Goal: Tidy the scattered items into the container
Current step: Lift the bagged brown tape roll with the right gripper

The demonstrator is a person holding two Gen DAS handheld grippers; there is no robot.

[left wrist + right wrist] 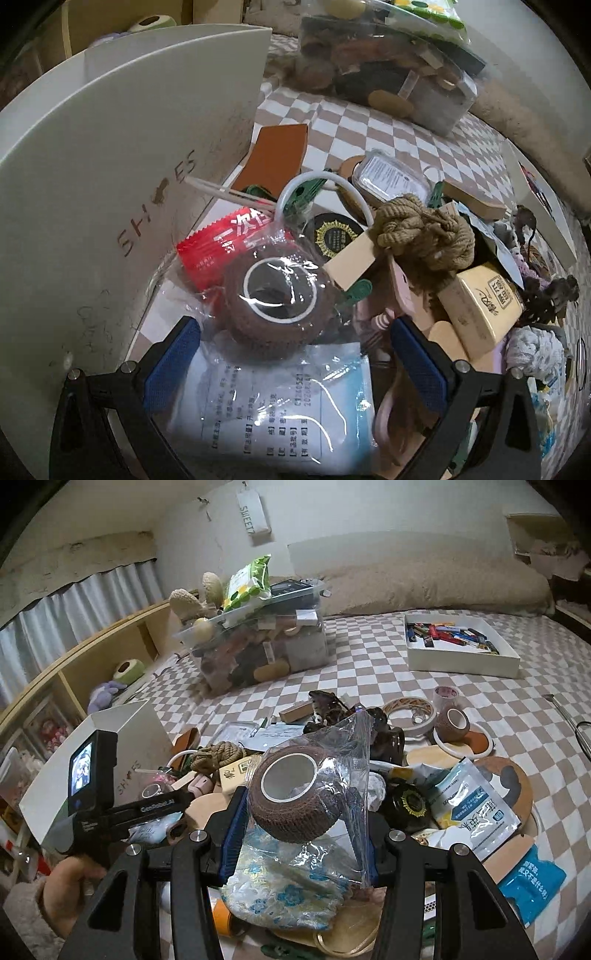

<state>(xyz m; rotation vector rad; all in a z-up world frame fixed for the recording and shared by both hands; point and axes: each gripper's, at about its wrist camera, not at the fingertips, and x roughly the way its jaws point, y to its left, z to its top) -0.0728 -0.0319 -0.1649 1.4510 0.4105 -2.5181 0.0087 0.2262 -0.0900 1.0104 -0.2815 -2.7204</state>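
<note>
1. Here, in the right wrist view, the right gripper [301,834] is clamped on a brown bandage roll [295,797] sealed in a clear plastic bag [347,746]; the blue pads press the bagged roll from both sides and it is lifted above the pile.
2. Under the roll, at 6 o'clock, lies a pale cloth with a blue flower pattern [280,893].
3. At 9 o'clock from the roll a hand [70,890] holds the left gripper [177,808], which points into the clutter beside the white shoebox [122,731].
4. In the left wrist view the left gripper [291,354] has its jaws apart, with nothing pressed between the blue pads [173,362]; the same bagged roll [277,299] sits just ahead at 12 o'clock.
5. The shoebox wall [110,184], marked "SHOES", rises at 9 o'clock.
6. A red sachet [229,243] lies at 11 o'clock of the roll and a knotted rope bundle [421,236] at 2 o'clock.
7. A printed packet in clear wrap [277,417] lies between the left jaws.
8. Across the checked bedcover [369,672], at 1 o'clock, a white tray [461,661] holds small coloured items.
</note>
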